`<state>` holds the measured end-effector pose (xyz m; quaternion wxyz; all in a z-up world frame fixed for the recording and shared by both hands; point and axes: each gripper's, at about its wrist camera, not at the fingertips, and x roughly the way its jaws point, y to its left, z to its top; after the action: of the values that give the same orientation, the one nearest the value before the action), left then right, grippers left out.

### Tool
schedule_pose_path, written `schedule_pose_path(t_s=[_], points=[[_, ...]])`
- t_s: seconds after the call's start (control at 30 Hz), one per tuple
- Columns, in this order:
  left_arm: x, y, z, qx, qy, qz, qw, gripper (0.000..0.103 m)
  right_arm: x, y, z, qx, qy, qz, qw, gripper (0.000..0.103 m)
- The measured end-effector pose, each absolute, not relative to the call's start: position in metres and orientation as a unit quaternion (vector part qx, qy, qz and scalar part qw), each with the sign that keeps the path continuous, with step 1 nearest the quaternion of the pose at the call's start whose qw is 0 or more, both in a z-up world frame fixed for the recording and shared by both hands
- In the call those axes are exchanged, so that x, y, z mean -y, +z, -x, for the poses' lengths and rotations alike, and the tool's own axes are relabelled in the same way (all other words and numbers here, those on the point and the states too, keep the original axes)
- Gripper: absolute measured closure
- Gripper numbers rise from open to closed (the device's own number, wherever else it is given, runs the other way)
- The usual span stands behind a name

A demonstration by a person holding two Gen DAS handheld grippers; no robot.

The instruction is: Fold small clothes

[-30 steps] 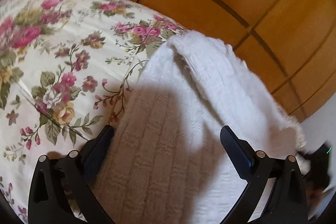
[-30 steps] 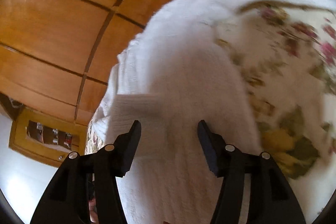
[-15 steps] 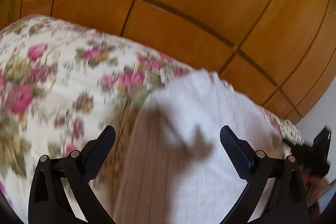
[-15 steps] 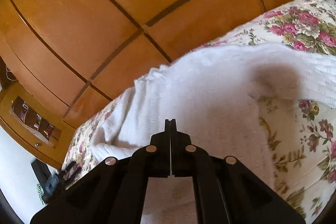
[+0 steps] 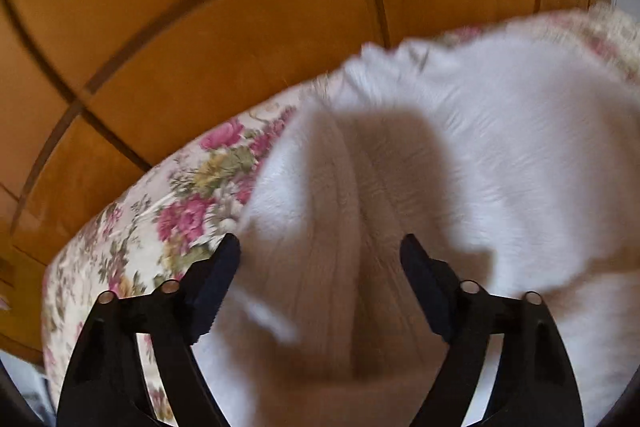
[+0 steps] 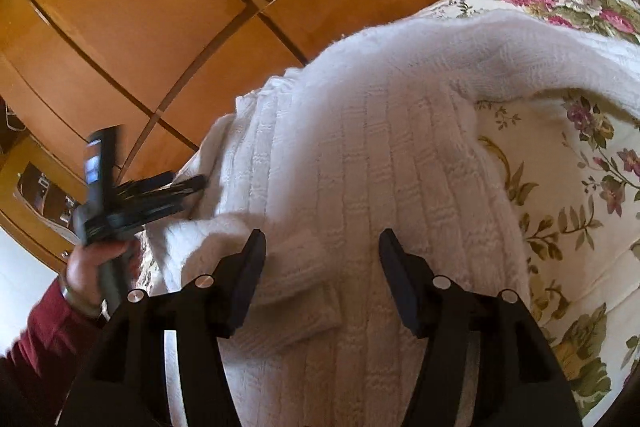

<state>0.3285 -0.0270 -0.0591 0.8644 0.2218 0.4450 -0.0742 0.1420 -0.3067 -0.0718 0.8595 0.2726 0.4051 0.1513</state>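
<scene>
White ribbed knit garment (image 6: 380,155): spread flat on floral bedspread (image 6: 580,187) for folding. Left gripper (image 5: 320,263): jaws apart, closing over cloth. Right gripper (image 6: 322,259): jaws apart, opening, nothing clamped.

Left gripper (image 5: 320,255): swung sideways across white knit garment (image 5: 500,155) and rolled; wardrobe panels now tilted in its view, picture blurred. Jaws, wide a second ago, closing now, garment fold between them, pads not pressing. Right gripper (image 6: 322,249): jaws shut half second ago, opening now over garment. Left hand (image 6: 94,267) in red sleeve newly visible at left of right wrist view.
</scene>
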Motion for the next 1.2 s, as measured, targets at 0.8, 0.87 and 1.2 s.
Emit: schedule_pose_path(t_s=[0.8, 0.87, 1.2], points=[[-0.187, -0.058, -0.347, -0.391, -0.023, 0.147, 0.908, 0.022, 0.282, -0.073, -0.133, -0.404, 0.249, -0.295, 0.829, 0.034], [-0.179, -0.054, -0.327, -0.369, -0.054, 0.143, 0.917, 0.022, 0.285, -0.072, -0.129, -0.402, 0.260, -0.314, 0.820, 0.033], [-0.181, -0.084, -0.260, -0.372, -0.070, 0.214, 0.900, 0.021, 0.276, -0.054, -0.116, -0.380, 0.295, -0.318, 0.817, 0.015]])
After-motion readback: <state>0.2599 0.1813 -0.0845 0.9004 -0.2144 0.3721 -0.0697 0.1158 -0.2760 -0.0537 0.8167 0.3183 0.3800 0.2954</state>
